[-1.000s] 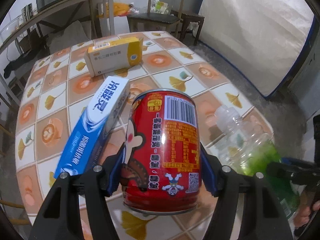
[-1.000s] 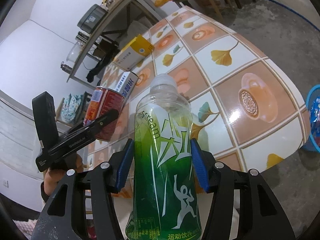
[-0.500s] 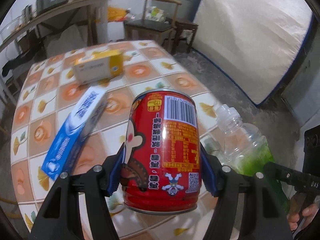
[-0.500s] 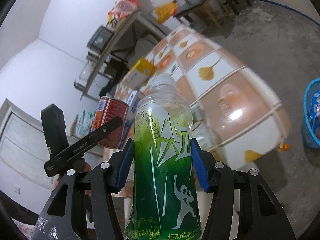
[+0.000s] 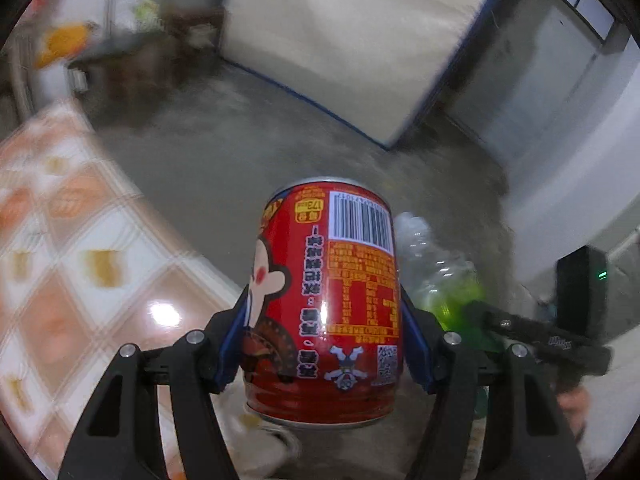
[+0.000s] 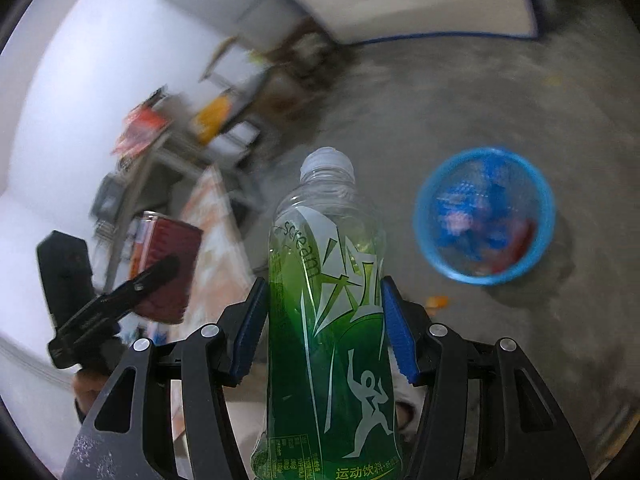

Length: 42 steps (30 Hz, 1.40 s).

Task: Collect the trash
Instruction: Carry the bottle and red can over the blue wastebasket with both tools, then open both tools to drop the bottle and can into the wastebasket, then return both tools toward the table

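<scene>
2 tools are in view, each clamped on a piece of trash. Between the blue pads of the left tool (image 5: 324, 344) stands a red can (image 5: 326, 300), upright, its barcode and printed panel facing the camera, both pads pressed against its sides. The right tool (image 6: 326, 328) grips a clear plastic bottle (image 6: 328, 288) with a green label and a white cap, also upright between its pads. Each tool shows in the other's view: the right one with the bottle sits just beside the can on the right of the left wrist view, and the left one with the can appears at the left of the right wrist view, a hand (image 6: 90, 392) below it.

Beyond the left tool, the desk (image 5: 80, 240) lies at the lower left, covered in a glossy checked cloth of white and orange squares with yellow leaf prints, a bright glare spot on it. The can is off the desk's edge, over a bare grey concrete floor (image 5: 224, 152). A large white panel (image 5: 340, 40) edged in blue leans against the far wall. In the right wrist view a round blue basket (image 6: 540, 248) stands on the floor to the right of the bottle, holding blue and red wrappers. Blurred chairs and a cluttered shelf stand along the white wall.
</scene>
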{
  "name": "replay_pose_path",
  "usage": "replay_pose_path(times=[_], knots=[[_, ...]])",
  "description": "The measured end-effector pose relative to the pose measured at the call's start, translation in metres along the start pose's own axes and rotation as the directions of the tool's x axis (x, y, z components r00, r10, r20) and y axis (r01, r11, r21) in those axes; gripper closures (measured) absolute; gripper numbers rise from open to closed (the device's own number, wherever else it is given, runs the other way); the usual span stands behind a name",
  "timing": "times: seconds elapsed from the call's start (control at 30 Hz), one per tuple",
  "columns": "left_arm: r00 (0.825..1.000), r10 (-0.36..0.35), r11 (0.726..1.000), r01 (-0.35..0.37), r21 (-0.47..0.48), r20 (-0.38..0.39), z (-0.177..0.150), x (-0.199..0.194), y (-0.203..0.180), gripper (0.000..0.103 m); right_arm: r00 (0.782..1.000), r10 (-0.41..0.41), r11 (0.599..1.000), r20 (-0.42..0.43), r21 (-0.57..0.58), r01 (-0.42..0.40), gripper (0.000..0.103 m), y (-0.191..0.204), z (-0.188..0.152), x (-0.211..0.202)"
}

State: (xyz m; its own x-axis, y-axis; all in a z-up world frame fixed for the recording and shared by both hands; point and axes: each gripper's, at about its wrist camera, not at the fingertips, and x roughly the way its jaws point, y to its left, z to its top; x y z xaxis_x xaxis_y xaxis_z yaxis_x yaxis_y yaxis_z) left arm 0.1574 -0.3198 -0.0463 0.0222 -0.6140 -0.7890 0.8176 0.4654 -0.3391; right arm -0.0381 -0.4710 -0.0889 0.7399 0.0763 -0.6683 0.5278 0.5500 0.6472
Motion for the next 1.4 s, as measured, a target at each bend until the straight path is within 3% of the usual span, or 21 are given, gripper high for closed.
replay_pose_path(times=[0.07, 0.27, 0.53, 0.6, 0.63, 0.77, 1.03, 1.4], knots=[[0.997, -0.038, 0.999, 0.038, -0.003, -0.066, 0.009, 0.036, -0.012, 0.039, 0.999, -0.045, 0.997, 0.002, 0.063, 0.045, 0.050, -0.030, 0.006, 0.003], [0.969, -0.062, 0.998, 0.065, 0.004, -0.238, 0.024, 0.149, -0.047, 0.039, 0.994, -0.100, 0.971, -0.034, 0.217, 0.105, 0.050, -0.095, 0.022, 0.035], [0.946, -0.028, 0.999, 0.015, -0.042, -0.324, 0.048, 0.247, -0.055, 0.038, 0.987, -0.159, 0.941, -0.007, 0.302, 0.154, 0.048, -0.131, 0.068, 0.079], [0.948, 0.002, 0.998, -0.022, -0.058, -0.319, 0.058, 0.259, -0.051, 0.025, 0.987, -0.164, 0.932, -0.002, 0.326, 0.155, 0.046, -0.145, 0.078, 0.091], [0.951, 0.016, 0.997, -0.039, -0.067, -0.309, 0.062, 0.262, -0.049, 0.023, 0.986, -0.165, 0.925, -0.015, 0.344, 0.160, 0.044, -0.154, 0.083, 0.103], [0.957, -0.022, 0.994, -0.010, -0.109, -0.288, 0.065, 0.255, -0.043, 0.022, 0.988, -0.140, 0.901, -0.071, 0.405, 0.157, 0.043, -0.175, 0.078, 0.116], [0.977, -0.054, 0.995, 0.036, -0.092, -0.206, 0.067, 0.197, -0.041, 0.022, 0.985, -0.170, 0.928, -0.034, 0.330, 0.172, 0.043, -0.160, 0.064, 0.084], [0.993, -0.094, 0.995, 0.092, -0.043, -0.064, 0.040, 0.072, -0.042, 0.022, 0.985, -0.175, 0.962, -0.010, 0.212, 0.173, 0.036, -0.120, 0.022, 0.041]])
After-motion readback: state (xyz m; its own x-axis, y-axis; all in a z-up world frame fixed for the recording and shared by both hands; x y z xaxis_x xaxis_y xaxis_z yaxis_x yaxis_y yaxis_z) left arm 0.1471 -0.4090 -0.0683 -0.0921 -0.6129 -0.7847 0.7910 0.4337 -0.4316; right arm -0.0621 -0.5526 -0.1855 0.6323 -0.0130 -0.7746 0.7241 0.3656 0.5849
